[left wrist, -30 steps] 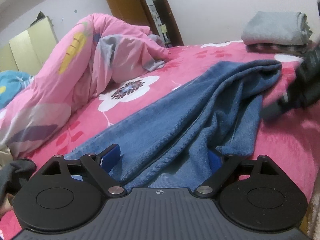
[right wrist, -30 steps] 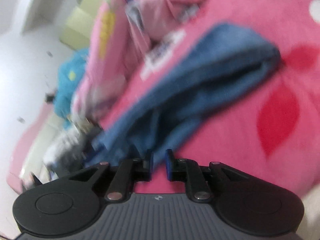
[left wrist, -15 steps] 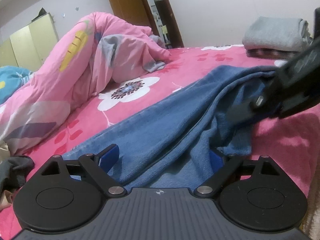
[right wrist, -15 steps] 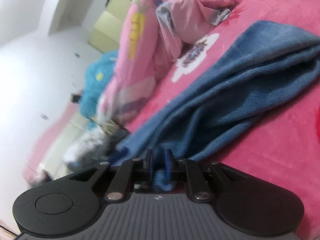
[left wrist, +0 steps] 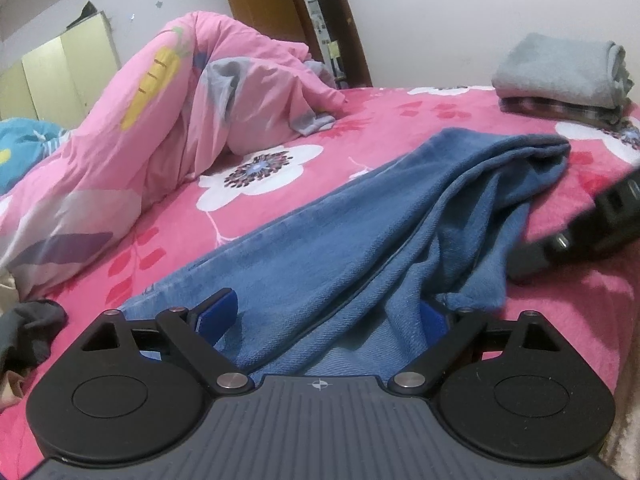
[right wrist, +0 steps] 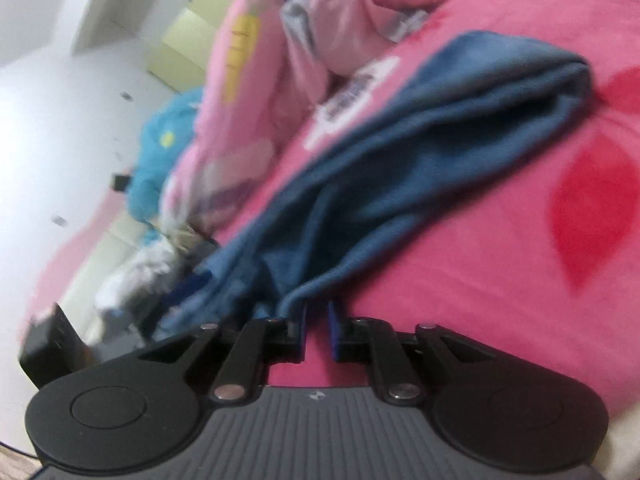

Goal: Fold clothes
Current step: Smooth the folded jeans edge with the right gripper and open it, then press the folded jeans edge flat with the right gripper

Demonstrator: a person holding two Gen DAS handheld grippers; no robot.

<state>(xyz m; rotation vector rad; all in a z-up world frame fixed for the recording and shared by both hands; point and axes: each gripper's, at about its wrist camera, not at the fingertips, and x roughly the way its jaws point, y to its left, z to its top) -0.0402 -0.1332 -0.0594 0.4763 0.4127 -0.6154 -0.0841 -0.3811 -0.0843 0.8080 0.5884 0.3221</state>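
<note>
Blue jeans (left wrist: 360, 216) lie stretched across the pink flowered bed sheet (left wrist: 400, 128), their far end folded over. My left gripper (left wrist: 324, 316) is open wide at the near end. The denim lies loosely between its blue pads (left wrist: 216, 312), and the right pad is partly covered. My right gripper (left wrist: 532, 258) shows as a dark blur at the right, beside the jeans' side edge. In the right wrist view the right gripper (right wrist: 318, 320) is nearly closed with only pink sheet in the slit. A corner of the jeans (right wrist: 400, 168) ends at its left fingertip.
A heaped pink duvet (left wrist: 180, 120) fills the back left of the bed. A folded grey garment (left wrist: 560, 72) sits on a plaid one at the back right. A dark garment (left wrist: 28, 328) hangs at the left edge. A wardrobe (left wrist: 60, 76) and a door (left wrist: 260, 4) stand behind.
Half a second ago the right gripper reached into the jeans' side with cloth at its fingers. It has since drawn back right, clear of the cloth. The left gripper stayed put.
</note>
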